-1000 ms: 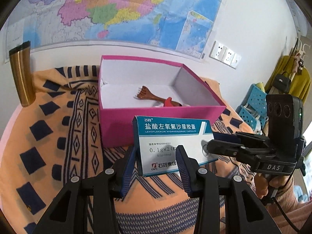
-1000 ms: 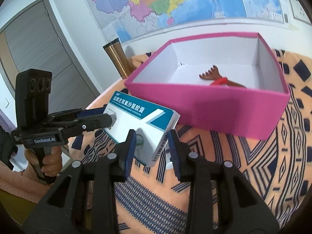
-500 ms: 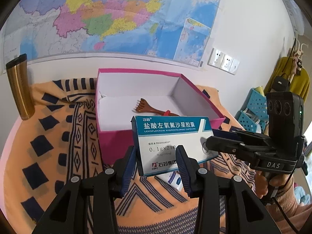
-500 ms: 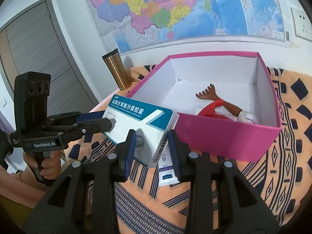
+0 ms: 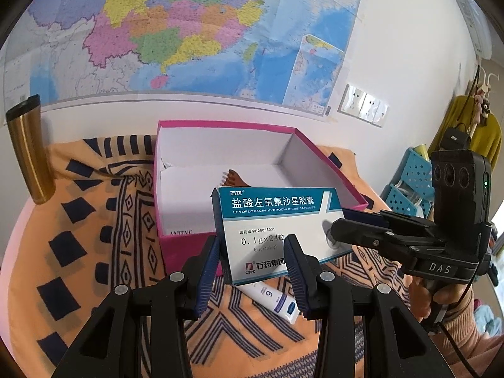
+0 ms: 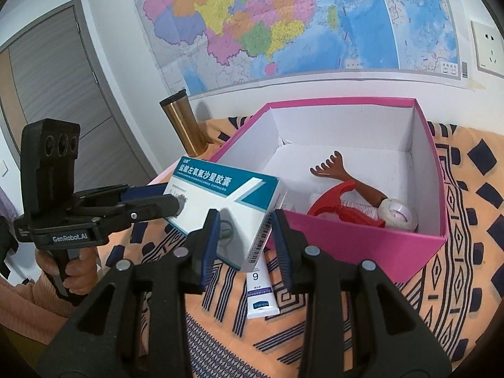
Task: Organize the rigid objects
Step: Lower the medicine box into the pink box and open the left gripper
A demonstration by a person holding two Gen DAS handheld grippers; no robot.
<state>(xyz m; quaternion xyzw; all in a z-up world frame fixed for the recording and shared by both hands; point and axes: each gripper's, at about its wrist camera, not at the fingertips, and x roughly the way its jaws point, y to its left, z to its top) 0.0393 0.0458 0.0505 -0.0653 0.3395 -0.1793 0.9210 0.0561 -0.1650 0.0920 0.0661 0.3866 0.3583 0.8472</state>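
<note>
Above the patterned orange cloth point(image 5: 94, 252), both grippers point(image 5: 255, 271) point(image 6: 244, 236) clamp the medicine box point(image 5: 277, 226).

White wall carries a large coloured map point(image 5: 195, 31); wall sockets point(image 5: 363, 105) to its right. Grey door point(image 6: 53, 94) at left. Yellow garment point(image 5: 472, 129) hangs above blue perforated baskets point(image 5: 409, 186).
</note>
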